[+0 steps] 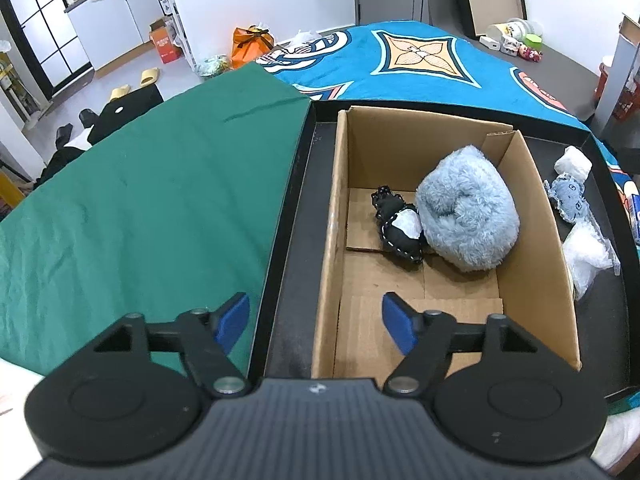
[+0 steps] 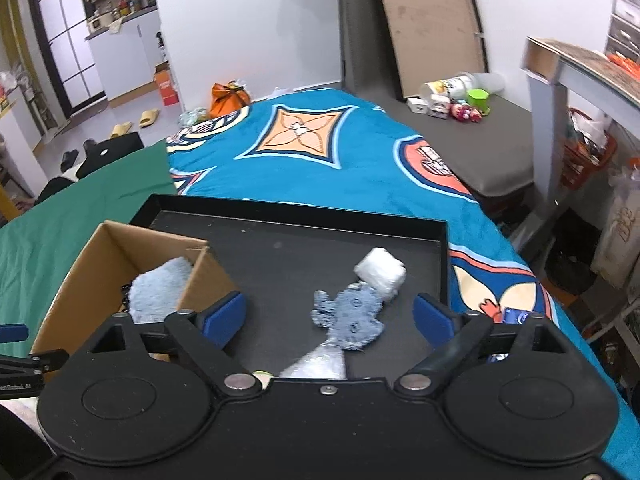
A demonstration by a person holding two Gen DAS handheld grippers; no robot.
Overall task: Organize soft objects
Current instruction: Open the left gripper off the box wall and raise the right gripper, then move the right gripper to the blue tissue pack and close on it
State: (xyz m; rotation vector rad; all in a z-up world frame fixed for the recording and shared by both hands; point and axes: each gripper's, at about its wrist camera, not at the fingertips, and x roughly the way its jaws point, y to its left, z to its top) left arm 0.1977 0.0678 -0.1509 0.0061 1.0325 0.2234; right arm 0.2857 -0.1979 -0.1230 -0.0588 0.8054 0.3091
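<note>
Your left gripper (image 1: 316, 322) hangs with its blue pads spread apart and nothing between them, straddling the near left wall of the cardboard box (image 1: 548, 280). Your right gripper (image 2: 330, 314) is likewise spread wide and empty, poised over the items on the open floor of the tray.

Largest first: a blue patterned blanket (image 1: 416, 76) covers the bed, with a green cloth (image 1: 140, 200) laid over its left part. On these sits the black tray (image 2: 296, 210), and the cardboard box stands inside its left side, flaps open.

Inside the box, the fluffy light-blue plush (image 1: 466, 216) lies curled against the right wall. Touching its left side is a smaller black-and-white soft toy (image 1: 398, 224) on the box floor.

Outside the box, on the bare tray floor to the right, you have three loose pieces. A crinkled clear plastic bag (image 1: 588, 254) lies nearest you, running under the right gripper's body in the right wrist view. Just beyond it is the flat blue-grey fabric toy (image 2: 350, 316), between your right pads from that camera's angle but not pressed by them. The white wrapped roll (image 2: 380, 274) touches its far edge.
</note>
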